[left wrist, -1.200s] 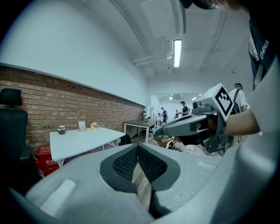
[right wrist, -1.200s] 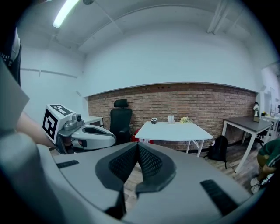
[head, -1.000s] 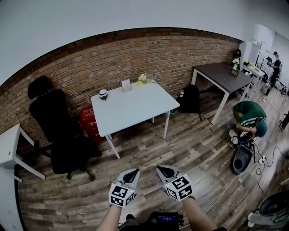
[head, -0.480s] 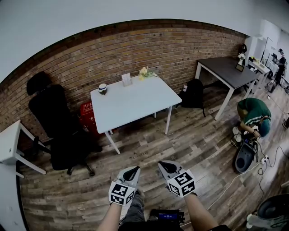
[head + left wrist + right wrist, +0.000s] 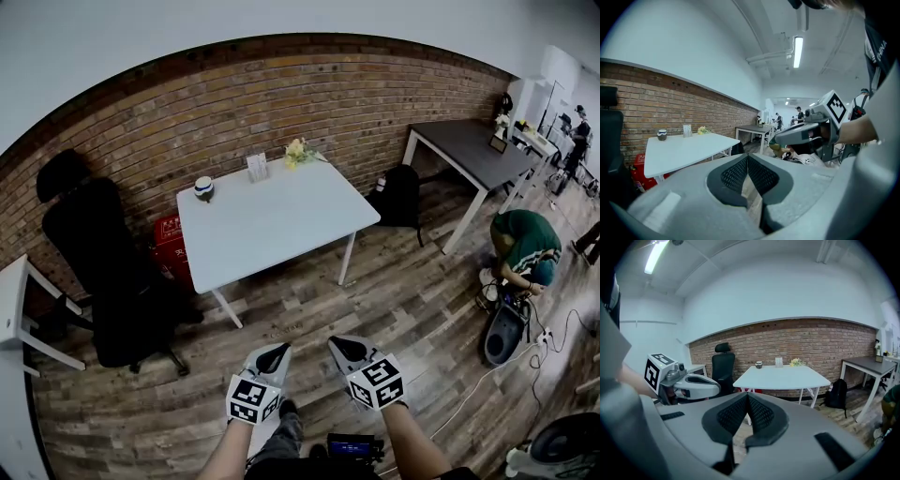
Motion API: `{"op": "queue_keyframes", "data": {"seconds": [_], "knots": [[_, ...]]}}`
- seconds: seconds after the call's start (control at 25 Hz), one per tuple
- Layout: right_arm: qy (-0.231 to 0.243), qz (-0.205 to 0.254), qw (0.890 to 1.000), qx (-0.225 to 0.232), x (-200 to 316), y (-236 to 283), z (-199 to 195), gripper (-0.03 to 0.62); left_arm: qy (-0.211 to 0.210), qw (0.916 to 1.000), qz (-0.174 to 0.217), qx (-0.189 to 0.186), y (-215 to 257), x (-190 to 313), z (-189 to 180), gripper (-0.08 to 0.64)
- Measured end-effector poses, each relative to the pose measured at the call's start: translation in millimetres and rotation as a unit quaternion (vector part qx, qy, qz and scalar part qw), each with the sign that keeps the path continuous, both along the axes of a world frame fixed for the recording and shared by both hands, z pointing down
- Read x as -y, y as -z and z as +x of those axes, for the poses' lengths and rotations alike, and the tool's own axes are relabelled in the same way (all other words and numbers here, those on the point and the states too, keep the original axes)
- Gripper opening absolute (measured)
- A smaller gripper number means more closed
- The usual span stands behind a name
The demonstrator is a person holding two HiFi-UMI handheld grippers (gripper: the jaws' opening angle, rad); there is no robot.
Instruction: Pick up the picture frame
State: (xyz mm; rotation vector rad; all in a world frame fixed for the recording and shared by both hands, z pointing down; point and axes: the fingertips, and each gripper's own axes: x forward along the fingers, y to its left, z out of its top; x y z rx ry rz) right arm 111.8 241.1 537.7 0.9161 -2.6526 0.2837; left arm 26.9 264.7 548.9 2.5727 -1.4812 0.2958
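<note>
The picture frame [image 5: 257, 167], a small pale upright stand, sits near the back edge of the white table [image 5: 281, 225], close to the brick wall. It also shows far off in the left gripper view as the frame [image 5: 687, 130] and in the right gripper view as the frame [image 5: 778, 362]. My left gripper [image 5: 275, 357] and right gripper [image 5: 341, 350] hang side by side above the wooden floor, well short of the table. Both are shut with nothing between the pads, as the left gripper [image 5: 748, 159] and right gripper [image 5: 747, 397] show up close.
On the table stand a small cup [image 5: 203, 187] and yellow flowers [image 5: 298, 151]. A black office chair [image 5: 98, 272] is at the left, a red box [image 5: 169, 246] under the table, a backpack [image 5: 401, 197] and dark table [image 5: 469, 150] at the right. A crouching person [image 5: 520, 248] works by cables.
Both grippers and the head have come nearer the white table, which now looks larger and sits further left in the head view. The jaws stay shut.
</note>
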Motion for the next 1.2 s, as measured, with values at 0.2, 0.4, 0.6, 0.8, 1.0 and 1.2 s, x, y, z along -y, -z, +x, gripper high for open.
{"op": "queue_keyframes", "data": {"seconds": [0.2,0.4,0.6,0.8,1.0,1.2], "knots": [[-0.01,0.001,1.0,0.001,44,9,-28,0.006,-0.015,0.9999,-0.004,0.0,4,46,-25,0.012],[-0.021,0.002,1.0,-0.005,76,15,-52,0.006,-0.03,0.9995,-0.001,-0.007,10,84,-48,0.012],[-0.03,0.007,0.999,-0.016,97,18,-63,0.006,-0.044,0.999,0.002,-0.01,14,109,-56,0.012],[-0.04,0.002,0.999,-0.012,113,19,-61,0.006,-0.054,0.9985,-0.003,-0.009,12,129,-57,0.012],[-0.046,-0.006,0.999,-0.009,133,9,-54,0.006,-0.065,0.9977,-0.014,-0.011,2,148,-51,0.012],[-0.039,-0.013,0.999,-0.01,166,-1,-49,0.006,-0.063,0.9978,-0.019,-0.009,-2,176,-41,0.012]]}}
